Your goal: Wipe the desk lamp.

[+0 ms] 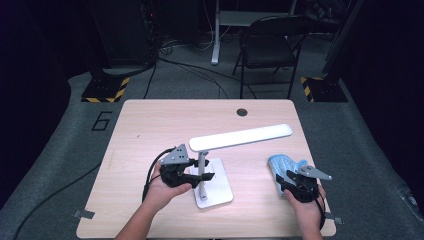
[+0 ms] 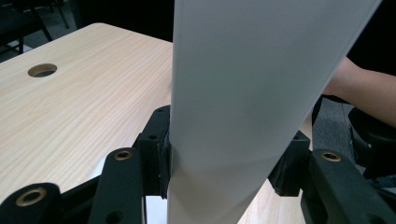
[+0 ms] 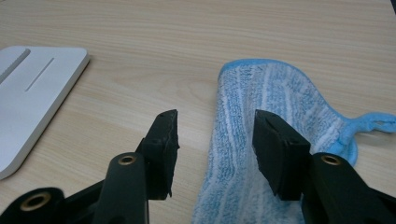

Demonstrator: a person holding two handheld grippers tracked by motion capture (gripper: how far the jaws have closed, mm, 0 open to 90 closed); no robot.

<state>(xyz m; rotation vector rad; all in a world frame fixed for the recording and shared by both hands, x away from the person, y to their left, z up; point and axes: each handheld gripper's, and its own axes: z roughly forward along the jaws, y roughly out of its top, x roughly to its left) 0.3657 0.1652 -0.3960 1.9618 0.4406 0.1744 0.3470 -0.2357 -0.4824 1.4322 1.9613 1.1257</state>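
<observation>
Left gripper [image 1: 200, 176] clamps the lamp [image 1: 240, 137] stem, steadying it upright at table [image 1: 150, 125] centre. Right gripper [image 3: 215, 140] straddles the cloth [image 3: 266, 98], jaws parted, pads not pressing. Cloth lies right of the lamp, long axis running away from the jaws; right hand nearer.

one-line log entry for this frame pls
left gripper: shut on lamp post | right gripper: open over blue cloth, pads not pressing | lamp: upright on table

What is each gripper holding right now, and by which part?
The left gripper clamps the white desk lamp by its upright post. The right gripper holds nothing; its jaws straddle the blue cloth's edge.
</observation>
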